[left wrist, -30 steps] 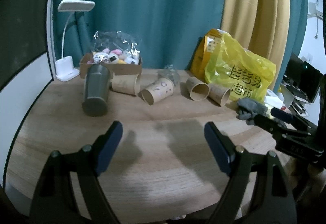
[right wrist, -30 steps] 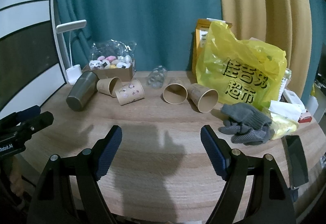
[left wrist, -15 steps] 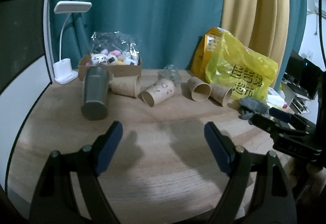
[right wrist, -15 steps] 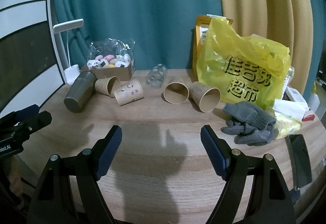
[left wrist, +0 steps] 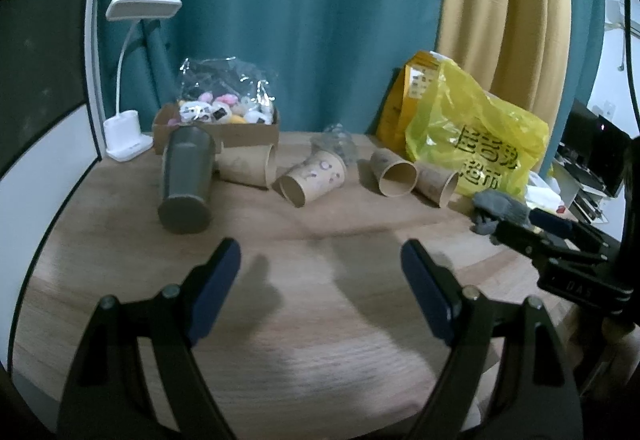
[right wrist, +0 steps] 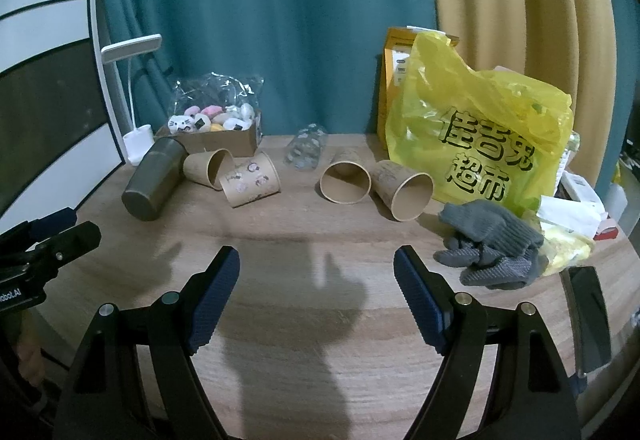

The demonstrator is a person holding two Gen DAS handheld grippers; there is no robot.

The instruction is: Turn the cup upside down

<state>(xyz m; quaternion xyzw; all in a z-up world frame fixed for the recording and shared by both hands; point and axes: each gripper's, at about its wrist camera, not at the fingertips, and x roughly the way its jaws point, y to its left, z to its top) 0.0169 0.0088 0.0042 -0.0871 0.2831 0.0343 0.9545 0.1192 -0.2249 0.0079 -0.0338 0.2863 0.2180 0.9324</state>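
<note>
Several brown paper cups lie on their sides on the wooden table (left wrist: 320,320): a plain one (left wrist: 248,170), a printed one (left wrist: 314,180), and two more (left wrist: 394,172) (left wrist: 438,184) near the yellow bag. A dark metal tumbler (left wrist: 186,182) lies on its side at the left. In the right wrist view the cups show too: the printed one (right wrist: 250,184), an open-mouthed one (right wrist: 346,182) and another (right wrist: 404,190). My left gripper (left wrist: 320,272) is open and empty above the table's near part. My right gripper (right wrist: 316,272) is open and empty, well short of the cups.
A yellow plastic bag (right wrist: 480,136) and grey gloves (right wrist: 488,244) sit at the right. A cardboard box of toys (right wrist: 212,128), a white desk lamp (left wrist: 128,80) and a crushed clear bottle (right wrist: 306,150) stand at the back. A black phone (right wrist: 590,316) lies at the right edge.
Both grippers have drifted slightly; the views shifted a little lower and closer to the cups. Both stay open and empty. Nothing on the table has moved.
</note>
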